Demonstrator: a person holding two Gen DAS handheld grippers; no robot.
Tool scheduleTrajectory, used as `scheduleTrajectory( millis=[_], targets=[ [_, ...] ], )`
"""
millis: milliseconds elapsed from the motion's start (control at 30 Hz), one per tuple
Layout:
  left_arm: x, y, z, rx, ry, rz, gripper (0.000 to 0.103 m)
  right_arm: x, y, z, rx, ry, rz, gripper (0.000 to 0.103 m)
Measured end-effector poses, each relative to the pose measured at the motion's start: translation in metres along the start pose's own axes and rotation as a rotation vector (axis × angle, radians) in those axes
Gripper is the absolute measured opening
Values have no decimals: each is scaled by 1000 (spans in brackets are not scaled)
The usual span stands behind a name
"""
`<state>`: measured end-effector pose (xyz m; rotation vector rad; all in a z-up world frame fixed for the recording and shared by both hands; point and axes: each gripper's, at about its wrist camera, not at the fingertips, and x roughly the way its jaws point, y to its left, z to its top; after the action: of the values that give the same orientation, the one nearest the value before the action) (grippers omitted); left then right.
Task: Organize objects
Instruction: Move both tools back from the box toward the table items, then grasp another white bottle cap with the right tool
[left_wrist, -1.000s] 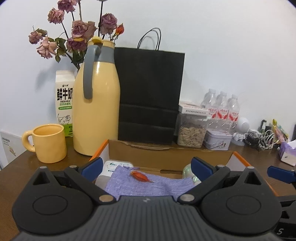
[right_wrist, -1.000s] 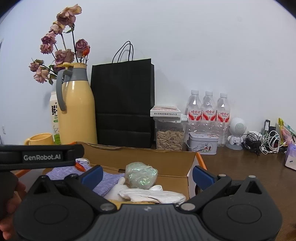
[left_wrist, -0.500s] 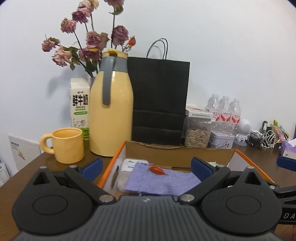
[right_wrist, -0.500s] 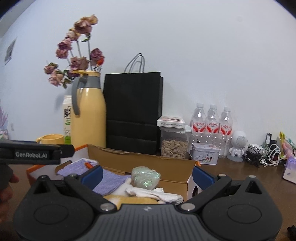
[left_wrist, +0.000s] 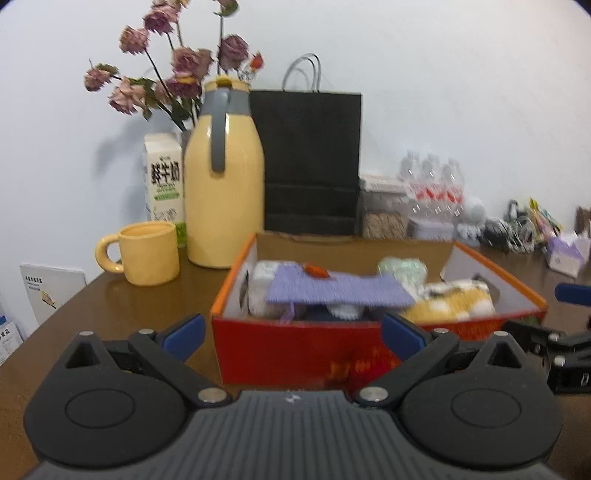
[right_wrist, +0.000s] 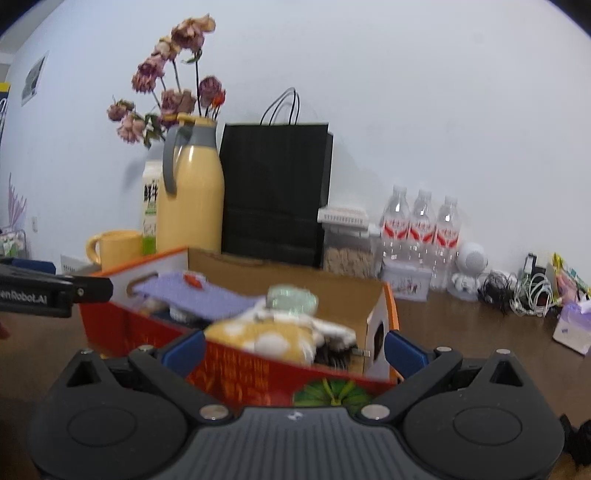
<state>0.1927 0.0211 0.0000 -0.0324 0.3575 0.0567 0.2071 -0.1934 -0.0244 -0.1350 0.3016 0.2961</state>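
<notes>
Both grippers stand off from the red box (left_wrist: 295, 354), jaws spread wide and holding nothing, so the step in hand reads as a pause between placements or the close of packing; which one cannot be settled from these views. The box sits on the brown table (left_wrist: 122, 306) and is filled: a purple cloth (left_wrist: 332, 290) lies across the top with a small orange item (left_wrist: 316, 271) on it, a yellow spotted soft item (left_wrist: 454, 301) at its 3 o'clock side, and a pale green bundle (left_wrist: 402, 267) behind. For the left gripper (left_wrist: 293, 334) the box lies dead ahead at 12 o'clock, near but apart. For the right gripper (right_wrist: 293, 349) the box corner sits at 12 o'clock, close in. Any next move calls for selecting a remaining loose object and approaching with jaws open.
</notes>
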Motion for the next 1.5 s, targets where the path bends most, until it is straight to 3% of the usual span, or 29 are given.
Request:
scheduleTrajectory(
  millis=[467, 600, 800, 933, 967, 1033, 1267, 1500],
  targets=[
    [-7, 11, -26, -33, 115, 32, 103, -7, -3, -28, 6, 168, -49, 102],
    [-5, 14, -28, -47, 144, 36, 103, 6, -11, -30, 47, 251, -76, 87],
    [-3, 14, -30, -44, 166, 36, 103, 25, -9, -32, 44, 335, -84, 78],
    [-1, 13, -31, -40, 185, 38, 103, 33, -11, -31, 68, 339, -59, 75],
    [0, 13, -32, -40, 191, 37, 103, 33, -11, -31, 69, 338, -46, 71],
    [1, 13, -32, -40, 200, 37, 103, 31, -10, -30, 71, 327, -21, 41],
    [5, 13, -33, -45, 224, 36, 103, 26, -7, -27, 55, 291, -26, 39],
    [6, 13, -34, -45, 228, 34, 103, -3, 1, -23, 22, 130, -74, 39]
  ],
)
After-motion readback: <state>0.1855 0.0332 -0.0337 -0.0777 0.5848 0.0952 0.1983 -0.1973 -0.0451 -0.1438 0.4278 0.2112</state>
